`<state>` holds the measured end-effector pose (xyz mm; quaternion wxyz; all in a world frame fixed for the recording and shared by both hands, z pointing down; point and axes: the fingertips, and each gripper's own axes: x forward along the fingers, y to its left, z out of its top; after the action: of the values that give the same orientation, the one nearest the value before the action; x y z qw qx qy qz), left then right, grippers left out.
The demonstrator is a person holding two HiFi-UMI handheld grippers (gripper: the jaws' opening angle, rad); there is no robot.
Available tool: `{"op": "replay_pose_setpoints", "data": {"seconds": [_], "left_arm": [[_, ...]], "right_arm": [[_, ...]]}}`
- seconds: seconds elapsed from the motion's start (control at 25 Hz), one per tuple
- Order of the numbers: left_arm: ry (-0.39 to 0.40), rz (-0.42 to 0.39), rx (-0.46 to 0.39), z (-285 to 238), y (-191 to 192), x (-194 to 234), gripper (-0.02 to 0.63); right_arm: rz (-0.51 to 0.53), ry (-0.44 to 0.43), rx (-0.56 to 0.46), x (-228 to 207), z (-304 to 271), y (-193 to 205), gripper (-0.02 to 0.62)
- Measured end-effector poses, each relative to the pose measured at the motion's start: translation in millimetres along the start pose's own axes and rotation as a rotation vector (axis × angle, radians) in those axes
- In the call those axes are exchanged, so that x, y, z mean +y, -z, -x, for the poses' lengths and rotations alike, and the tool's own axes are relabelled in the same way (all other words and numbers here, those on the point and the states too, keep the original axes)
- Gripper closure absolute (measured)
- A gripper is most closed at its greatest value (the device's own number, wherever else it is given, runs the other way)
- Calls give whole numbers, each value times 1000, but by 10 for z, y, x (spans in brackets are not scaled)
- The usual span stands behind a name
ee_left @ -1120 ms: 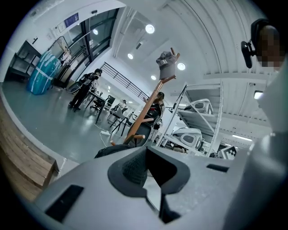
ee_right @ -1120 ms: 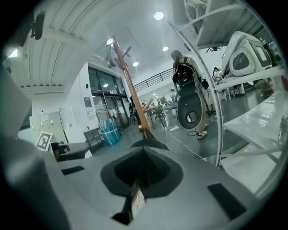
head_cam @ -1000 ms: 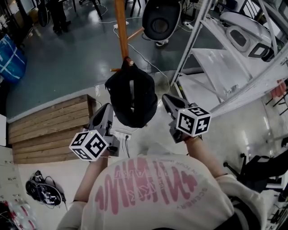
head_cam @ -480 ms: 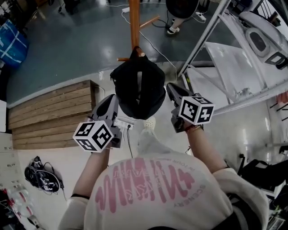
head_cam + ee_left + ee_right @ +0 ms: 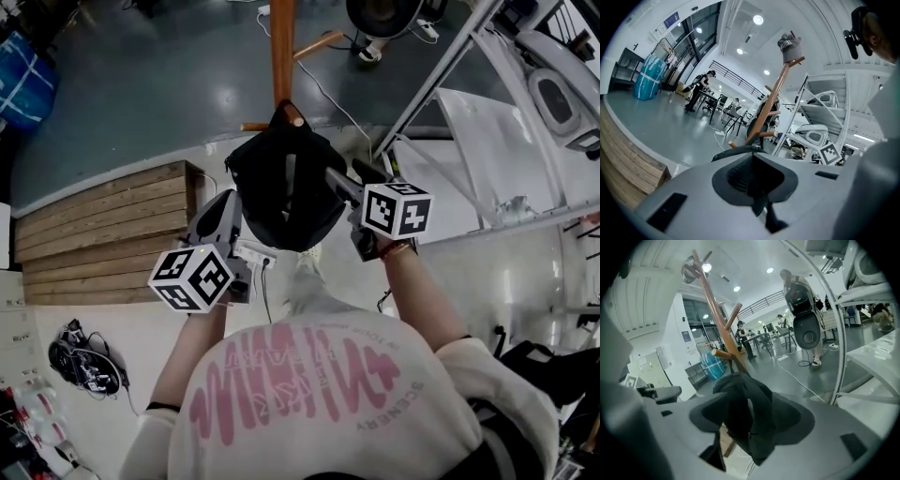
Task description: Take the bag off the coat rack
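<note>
Jaws of right gripper (image 5: 330, 176) have just opened wide with the bag (image 5: 281, 192) between them, seemingly ready to grasp; left gripper (image 5: 228, 201) shut, empty.

Bright ceiling lamps (image 5: 758, 19) above the coat rack (image 5: 771, 101) light you evenly; the floor (image 5: 169, 84) behind it glares softly; gripper views bend at their edges.

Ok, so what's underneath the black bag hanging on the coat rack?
Below the black bag, the head view shows pale floor and a white power strip by its lower edge. The bag itself covers the floor straight beneath it and the coat rack's base.
</note>
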<state>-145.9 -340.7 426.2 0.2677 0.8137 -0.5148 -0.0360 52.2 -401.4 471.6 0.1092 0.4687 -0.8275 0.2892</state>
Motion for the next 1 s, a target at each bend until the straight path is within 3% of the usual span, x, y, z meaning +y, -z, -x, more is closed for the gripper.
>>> {"op": "replay_pose_setpoints", "data": {"seconds": [0.32,0.72,1.0], "left_arm": [[-54,31,4,-294,-93,259,603],[-90,64,10,-619,-117,437,603],[-129,69,4,-670,-161,590,603]], "right_arm": [[24,-3,102,-142,-414,50,281],[55,-91,238,-199,-802,238,275],[203,-96,289,-238,-948,296,316]]}}
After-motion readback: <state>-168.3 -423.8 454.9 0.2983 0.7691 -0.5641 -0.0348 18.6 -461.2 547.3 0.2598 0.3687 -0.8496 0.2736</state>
